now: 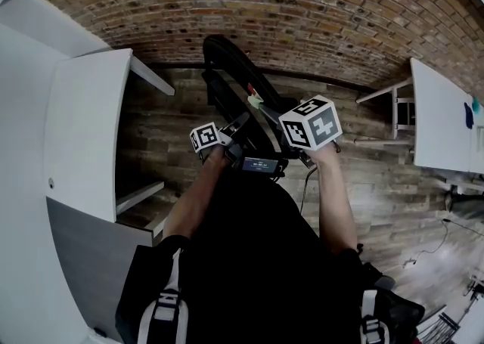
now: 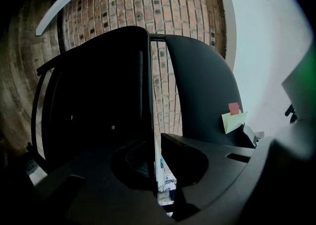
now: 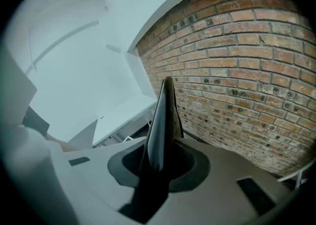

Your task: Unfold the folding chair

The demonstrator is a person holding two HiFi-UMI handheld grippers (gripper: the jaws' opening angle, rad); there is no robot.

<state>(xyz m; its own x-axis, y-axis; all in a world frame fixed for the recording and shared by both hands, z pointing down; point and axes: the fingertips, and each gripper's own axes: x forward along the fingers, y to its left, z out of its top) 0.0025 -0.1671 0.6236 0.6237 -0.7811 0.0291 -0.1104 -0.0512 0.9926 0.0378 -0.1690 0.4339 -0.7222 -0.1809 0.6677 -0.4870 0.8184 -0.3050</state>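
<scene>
My left gripper (image 2: 154, 146) pinches a thin edge of the folding chair (image 2: 98, 105) between its fingers. My right gripper (image 3: 159, 157) clamps another chair edge.

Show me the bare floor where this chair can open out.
The widest bare wooden floor lies between the folding chair and the white table on the right. A narrower strip runs between the chair and the white cabinet on the left. At lower right cables clutter it.

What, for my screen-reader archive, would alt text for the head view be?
From above, a person holds a left claw and right claw closed on a black folding chair standing before a brick wall. A white shelf unit stands at left, a white table at right.
</scene>
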